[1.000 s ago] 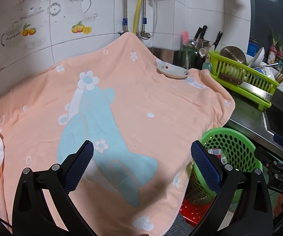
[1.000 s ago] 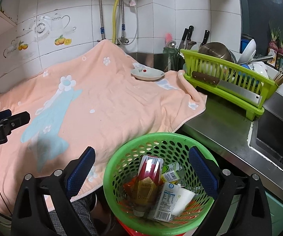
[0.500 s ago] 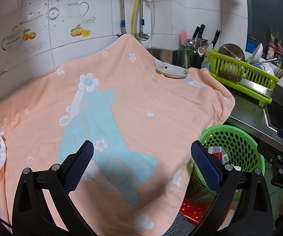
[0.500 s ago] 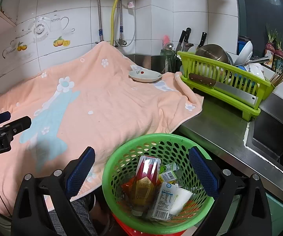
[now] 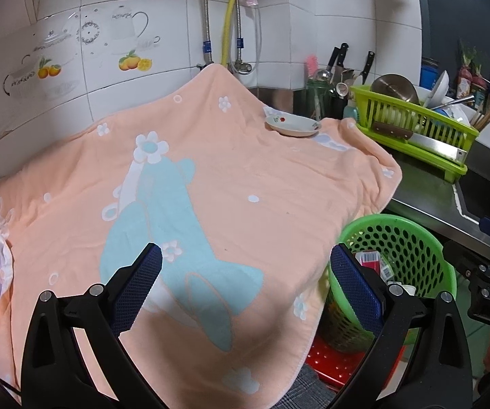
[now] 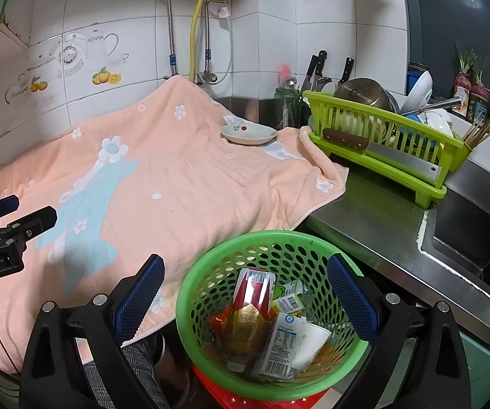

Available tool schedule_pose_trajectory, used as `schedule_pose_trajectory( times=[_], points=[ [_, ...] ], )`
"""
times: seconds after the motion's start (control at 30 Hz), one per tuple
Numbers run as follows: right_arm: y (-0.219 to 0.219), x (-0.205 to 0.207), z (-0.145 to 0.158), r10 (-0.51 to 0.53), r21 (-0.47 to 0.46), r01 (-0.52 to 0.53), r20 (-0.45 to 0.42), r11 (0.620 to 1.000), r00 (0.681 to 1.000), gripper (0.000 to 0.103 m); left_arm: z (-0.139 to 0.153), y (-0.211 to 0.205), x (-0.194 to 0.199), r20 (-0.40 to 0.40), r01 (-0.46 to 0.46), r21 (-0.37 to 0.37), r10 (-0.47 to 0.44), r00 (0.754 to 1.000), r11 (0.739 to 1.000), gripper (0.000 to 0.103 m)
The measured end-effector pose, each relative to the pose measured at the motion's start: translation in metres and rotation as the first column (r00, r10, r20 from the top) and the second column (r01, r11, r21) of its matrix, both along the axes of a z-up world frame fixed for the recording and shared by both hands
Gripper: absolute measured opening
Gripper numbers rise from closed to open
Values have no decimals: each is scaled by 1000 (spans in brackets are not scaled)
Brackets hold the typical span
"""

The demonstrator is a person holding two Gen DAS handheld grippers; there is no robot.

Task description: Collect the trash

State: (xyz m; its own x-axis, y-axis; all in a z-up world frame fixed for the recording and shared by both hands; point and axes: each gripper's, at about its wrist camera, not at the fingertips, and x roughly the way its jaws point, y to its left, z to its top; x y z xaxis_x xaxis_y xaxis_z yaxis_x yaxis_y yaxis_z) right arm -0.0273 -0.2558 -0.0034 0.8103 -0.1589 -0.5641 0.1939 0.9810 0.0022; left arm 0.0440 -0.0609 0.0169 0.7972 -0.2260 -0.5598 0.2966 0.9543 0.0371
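Note:
A green perforated basket point(image 6: 210, 266) point(image 5: 415, 235) stands below the counter edge on a red stool point(image 6: 224, 393). Inside lie a red-topped bottle point(image 6: 250, 310), small cartons point(image 6: 280, 344) and a crumpled white cup point(image 6: 311, 339). My right gripper point(image 6: 245, 288) hovers open above the basket, nothing between its blue pads. My left gripper point(image 5: 245, 281) is open and empty over the peach flowered towel point(image 5: 227, 184) that covers the counter. A small white dish point(image 5: 292, 126) rests on the towel's far right.
A lime dish rack point(image 6: 384, 139) with pots, bowls and a cleaver stands on the steel counter point(image 6: 374, 211), with a sink point(image 6: 466, 235) beside it. Knives and utensils point(image 6: 316, 75) sit by the tiled wall. Hoses point(image 5: 227, 24) hang at the back.
Both grippers have drawn back and up slightly, so the towel, dish and basket look a little farther away. Both stay open and empty.

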Motion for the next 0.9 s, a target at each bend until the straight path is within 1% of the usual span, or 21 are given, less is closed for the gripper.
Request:
schedule_pose_trajectory(
  times=[0.23, 0.9],
  points=[
    [1, -3, 2, -1, -2, 1, 3, 1000, 1000, 93, -1, -2, -4, 2, 11, -1, -11, 1000, 1000, 98],
    [2, -6, 4, -6, -4, 6, 13, 1000, 1000, 93, 0, -1, -7, 16, 6, -18, -5, 1000, 1000, 98]
  ],
)
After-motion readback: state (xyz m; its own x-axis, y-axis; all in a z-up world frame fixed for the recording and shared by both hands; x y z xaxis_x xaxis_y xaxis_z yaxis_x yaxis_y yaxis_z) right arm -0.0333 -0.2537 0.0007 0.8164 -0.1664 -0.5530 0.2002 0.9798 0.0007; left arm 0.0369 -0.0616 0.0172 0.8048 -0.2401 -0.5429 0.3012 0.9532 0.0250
